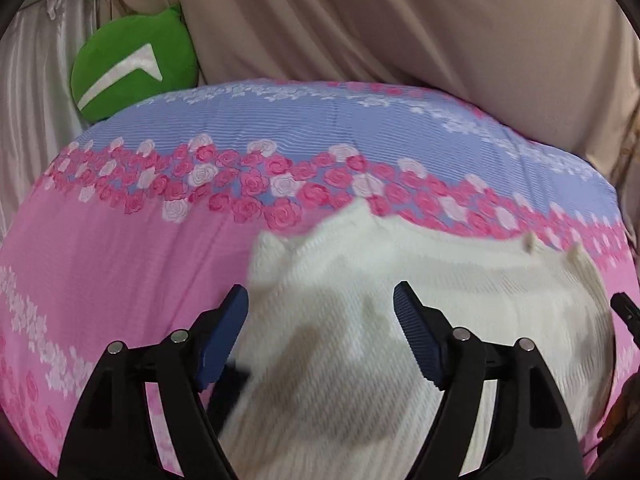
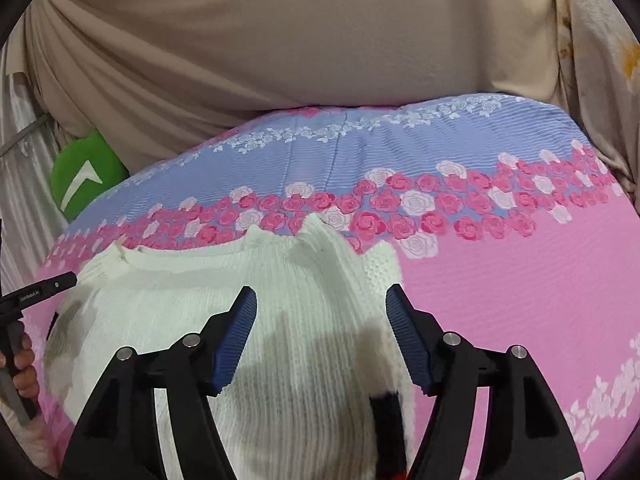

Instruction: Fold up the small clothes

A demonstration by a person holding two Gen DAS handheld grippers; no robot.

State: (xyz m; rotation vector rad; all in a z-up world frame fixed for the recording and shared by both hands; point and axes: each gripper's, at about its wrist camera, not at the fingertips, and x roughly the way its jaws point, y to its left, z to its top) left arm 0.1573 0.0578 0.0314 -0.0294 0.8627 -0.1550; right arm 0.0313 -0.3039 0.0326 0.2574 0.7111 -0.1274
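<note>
Blue-padded fingers point(image 1: 224, 344) of the left gripper point(image 1: 320, 336) are standing spread apart above a white knitted garment point(image 1: 420, 320), with nothing pinched between them. Over on the other side, the right gripper point(image 2: 320, 332) is hanging the same way, its fingers point(image 2: 236, 340) parted and clear of the knit, the cloth showing freely in the gap.

White and ribbed, the garment point(image 2: 224, 320) is lying on a bed covered by a floral bedsheet point(image 1: 120, 264), pink near the cameras and lavender-blue farther back, with a band of pink and white roses running across between the two colours. The knit's far edge is reaching up to that rose band. Small peaks of cloth are sticking up along the far edge in both views, and the fabric is looking blurred near the lower rim of each frame.

In the right wrist view, the other gripper's black tip is poking in from the left edge, with a person's hand point(image 2: 24, 364) gripping its handle. A green cushion point(image 1: 136, 64) with a white mark is resting at the bed's far left corner, against beige draped fabric point(image 1: 400, 28).
</note>
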